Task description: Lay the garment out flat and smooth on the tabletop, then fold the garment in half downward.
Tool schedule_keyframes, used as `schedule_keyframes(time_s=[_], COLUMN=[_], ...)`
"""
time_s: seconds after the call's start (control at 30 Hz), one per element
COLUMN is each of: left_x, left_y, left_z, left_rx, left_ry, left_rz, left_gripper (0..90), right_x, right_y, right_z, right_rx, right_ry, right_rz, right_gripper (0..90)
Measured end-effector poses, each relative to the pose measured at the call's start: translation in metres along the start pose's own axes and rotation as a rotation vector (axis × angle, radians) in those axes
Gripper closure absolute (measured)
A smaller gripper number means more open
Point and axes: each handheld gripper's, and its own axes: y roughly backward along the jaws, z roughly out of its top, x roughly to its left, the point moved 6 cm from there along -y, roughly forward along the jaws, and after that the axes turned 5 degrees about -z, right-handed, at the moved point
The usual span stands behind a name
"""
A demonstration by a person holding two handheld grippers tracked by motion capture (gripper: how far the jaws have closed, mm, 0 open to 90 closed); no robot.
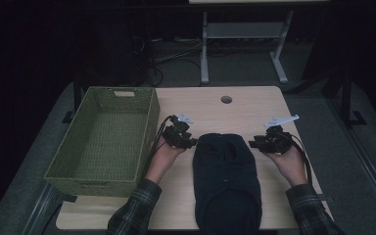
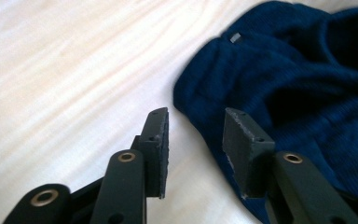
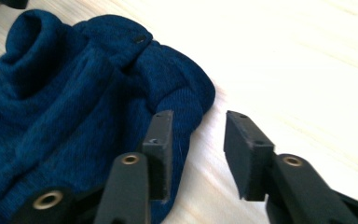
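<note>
One dark blue knitted garment (image 1: 226, 181) lies flat on the wooden counter (image 1: 254, 105), running from the near edge toward the middle, between the person's two hands. Two tools flank its far end. The left tool (image 1: 192, 142) hovers just beside the garment's left edge with its jaws partly apart and nothing between them; in the left gripper view the fabric (image 2: 279, 88) sits just past the tips. The right tool (image 1: 252, 144) hangs by the right edge, jaws likewise partly apart and empty. Farther left stands one green woven basket (image 1: 149, 122). One round hole (image 1: 226, 100) marks the counter's far side.
</note>
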Motion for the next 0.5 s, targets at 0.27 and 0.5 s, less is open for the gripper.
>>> schedule_keyframes(time_s=[0.27,0.5], left_x=[0.013,0.018], left_y=[-0.016,-0.034], left_z=[0.018,0.016], left_rx=[-0.034,-0.022], left_ry=[0.015,0.035], left_rz=[-0.021,-0.046], left_gripper=[53.9,48.6], right_x=[-0.005,-0.008], right_y=[-0.014,-0.034], right_z=[0.022,0.032], right_rx=[-0.036,-0.003], right_ry=[0.002,-0.001], right_rz=[0.012,0.031], right_gripper=[57.4,55.5])
